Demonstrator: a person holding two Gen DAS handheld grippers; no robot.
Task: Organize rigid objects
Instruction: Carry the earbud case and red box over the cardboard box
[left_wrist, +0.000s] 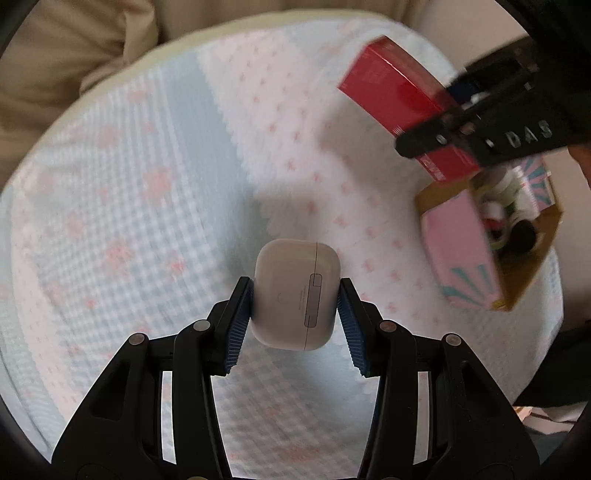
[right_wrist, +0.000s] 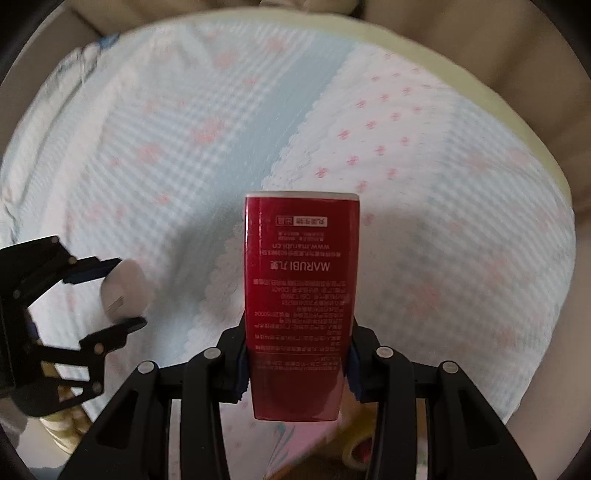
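Bedsheet (left_wrist: 155, 206): pale blue gingham and white panels with small pink motifs; covers the whole work surface under both tools. Blurred in both views.
Cardboard box (left_wrist: 532, 258): sits at the sheet's right edge in the left wrist view; open top, pink printed panel on the near side, small mixed items inside, too blurred to name.
Right gripper (right_wrist: 297, 363): black frame, blue pads; jaws clamped on both sides of the red box, no gap at the pads. Pointing down at the sheet.
Left gripper (left_wrist: 295, 321): same build; blue ribbed pads pressed on the two sides of the white earbud case.
Red box (right_wrist: 301, 295): tall glossy carton printed "MARUBI", text upside down to the camera; held off the sheet in the right gripper, near the cardboard box as the left wrist view shows it.
White earbud case (left_wrist: 295, 291): rounded, lid seam and hinge plate facing the camera; held off the sheet in the left gripper, well apart from the cardboard box.
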